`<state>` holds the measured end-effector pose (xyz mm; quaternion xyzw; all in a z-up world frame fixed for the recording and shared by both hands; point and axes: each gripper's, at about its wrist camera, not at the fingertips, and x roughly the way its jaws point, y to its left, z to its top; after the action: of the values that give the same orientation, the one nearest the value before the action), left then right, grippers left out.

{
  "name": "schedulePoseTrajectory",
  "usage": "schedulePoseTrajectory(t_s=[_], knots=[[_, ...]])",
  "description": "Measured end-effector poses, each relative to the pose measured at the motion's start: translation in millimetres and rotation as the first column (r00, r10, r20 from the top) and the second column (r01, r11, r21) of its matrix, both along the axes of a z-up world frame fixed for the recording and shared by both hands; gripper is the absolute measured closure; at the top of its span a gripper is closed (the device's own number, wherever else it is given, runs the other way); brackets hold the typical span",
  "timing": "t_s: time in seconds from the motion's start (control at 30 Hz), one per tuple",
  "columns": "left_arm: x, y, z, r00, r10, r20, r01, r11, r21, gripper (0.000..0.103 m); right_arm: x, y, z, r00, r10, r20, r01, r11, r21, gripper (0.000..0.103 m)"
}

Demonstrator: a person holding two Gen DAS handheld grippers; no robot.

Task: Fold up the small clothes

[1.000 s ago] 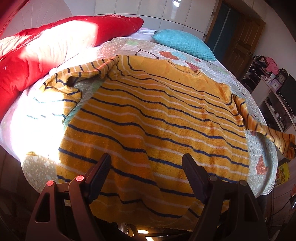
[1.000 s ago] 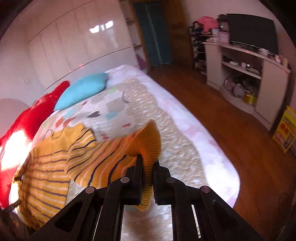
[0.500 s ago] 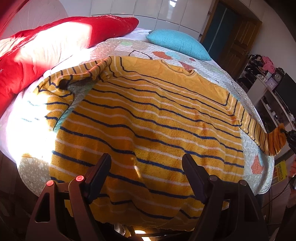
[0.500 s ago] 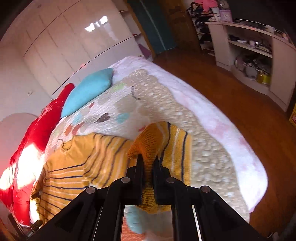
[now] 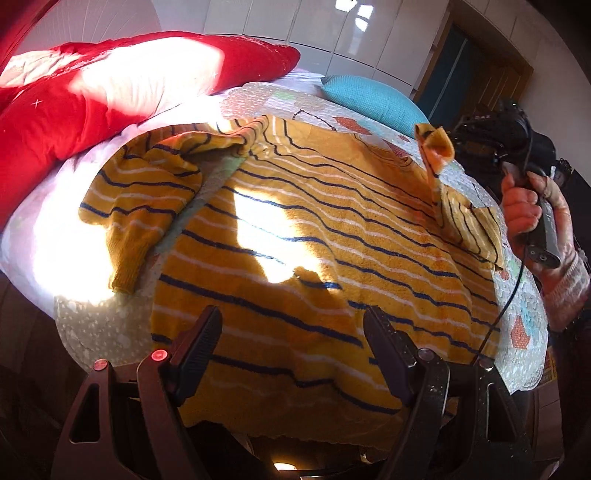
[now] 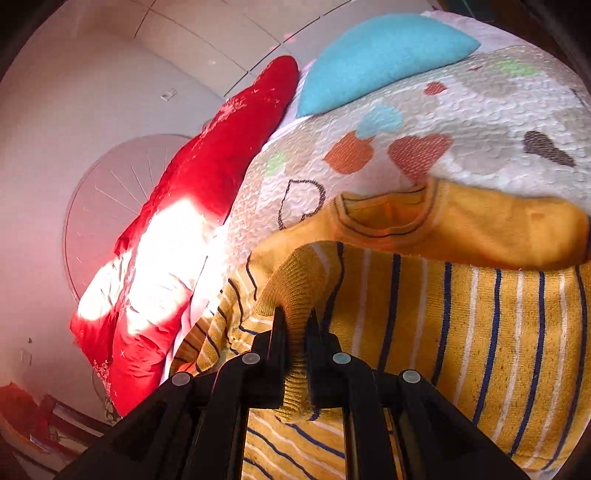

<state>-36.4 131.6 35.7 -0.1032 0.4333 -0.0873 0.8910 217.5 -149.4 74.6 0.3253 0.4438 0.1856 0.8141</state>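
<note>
One striped knit sweater (image 5: 314,236), mustard yellow with navy and white bands, lies spread flat over a quilted bedspread (image 6: 461,110) printed with coloured hearts, its hem hanging just past the near edge of the bed. Its far sleeve (image 5: 140,206) lies bent on the quilt beside the body. The other sleeve's ribbed cuff (image 6: 295,288) is pinched between the closed jaws of the right gripper (image 6: 295,325), lifted clear of the bed and held above the sweater's chest, with the round neckline (image 6: 384,218) just beyond it.

Seen from the left wrist camera, a person's hand (image 5: 524,210) grips that tool's handle at the right edge of the bed, the sleeve trailing down from it in a loose drape. The left gripper (image 5: 291,343) hovers over the hem with its jaws wide apart and nothing between them.

By the look of it, the knit is light, soft and limp: it sags wherever it is unsupported and would likely stretch or drag the body along if pulled hard. The thick ribbed cuff, hem and shoulder seams appear the surest places to take hold; a pinch in the open body would probably gather several layers.

Behind the sweater lie a red duvet (image 5: 92,103) in bright sunlight and a turquoise pillow (image 6: 376,55), against white wardrobe doors (image 5: 332,33).
</note>
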Motion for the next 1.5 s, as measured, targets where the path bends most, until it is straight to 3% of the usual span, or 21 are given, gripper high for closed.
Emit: schedulePoseTrajectory(t_s=[0.17, 0.27, 0.37, 0.4, 0.47, 0.67, 0.8, 0.93, 1.07, 1.2, 1.3, 1.37, 1.43, 1.47, 1.5], knots=[[-5, 28, -6, 0.998, 0.053, -0.018, -0.054, 0.997, -0.054, 0.025, 54, 78, -36, 0.994, 0.065, -0.09, -0.069, 0.997, -0.04, 0.094], [-7, 36, -7, 0.998, 0.063, -0.017, -0.064, 0.995, -0.073, 0.025, 73, 107, -57, 0.985, 0.083, -0.149, -0.09, 0.995, -0.04, 0.088], [-8, 43, -8, 0.997, 0.073, -0.016, -0.074, 0.993, -0.096, 0.025, 85, 125, -76, 0.976, 0.097, -0.196, -0.099, 0.995, -0.002, 0.072], [-8, 46, -8, 0.997, 0.079, -0.016, -0.081, 0.991, -0.105, 0.025, 85, 126, -77, 0.974, 0.102, -0.203, -0.099, 0.995, 0.024, 0.056], [-9, 53, -9, 0.995, 0.094, -0.019, -0.095, 0.988, -0.123, 0.025, 87, 127, -74, 0.973, 0.114, -0.198, -0.101, 0.992, 0.074, 0.042], [-20, 86, -2, 0.984, 0.175, 0.01, -0.171, 0.97, -0.172, 0.025, 71, 144, -22, 0.977, 0.194, -0.084, -0.197, 0.98, -0.027, 0.042], [-31, 130, 7, 0.946, 0.324, 0.026, -0.317, 0.937, -0.149, 0.025, 31, 175, 2, 0.946, 0.322, -0.026, -0.323, 0.939, -0.121, 0.042], [-47, 173, 9, 0.879, 0.476, 0.032, -0.47, 0.876, -0.108, 0.025, -27, 229, 12, 0.857, 0.514, 0.027, -0.494, 0.836, -0.24, 0.042], [-60, 198, 3, 0.837, 0.547, 0.009, -0.542, 0.831, -0.122, 0.024, -94, 291, 4, 0.713, 0.7, 0.045, -0.617, 0.656, -0.435, 0.042], [-69, 212, -2, 0.812, 0.584, -0.003, -0.579, 0.805, -0.125, 0.024, -153, 336, -8, 0.557, 0.829, 0.05, -0.626, 0.458, -0.631, 0.04], [-77, 225, -6, 0.793, 0.609, -0.011, -0.604, 0.784, -0.141, 0.024, -183, 357, -16, 0.475, 0.878, 0.055, -0.563, 0.351, -0.748, 0.037], [-82, 232, -8, 0.782, 0.623, -0.013, -0.617, 0.772, -0.152, 0.024, -193, 367, -25, 0.433, 0.9, 0.038, -0.529, 0.288, -0.798, 0.037], [-82, 236, -11, 0.776, 0.63, -0.02, -0.624, 0.764, -0.164, 0.024, -196, 378, -37, 0.423, 0.906, 0.016, -0.478, 0.238, -0.845, 0.037], [-83, 238, -12, 0.775, 0.631, -0.023, -0.625, 0.762, -0.168, 0.024, -196, 381, -43, 0.429, 0.903, 0.007, -0.45, 0.22, -0.866, 0.041], [-83, 238, -13, 0.776, 0.63, -0.025, -0.624, 0.762, -0.172, 0.024, -194, 385, -47, 0.443, 0.896, 0.003, -0.433, 0.218, -0.875, 0.056]])
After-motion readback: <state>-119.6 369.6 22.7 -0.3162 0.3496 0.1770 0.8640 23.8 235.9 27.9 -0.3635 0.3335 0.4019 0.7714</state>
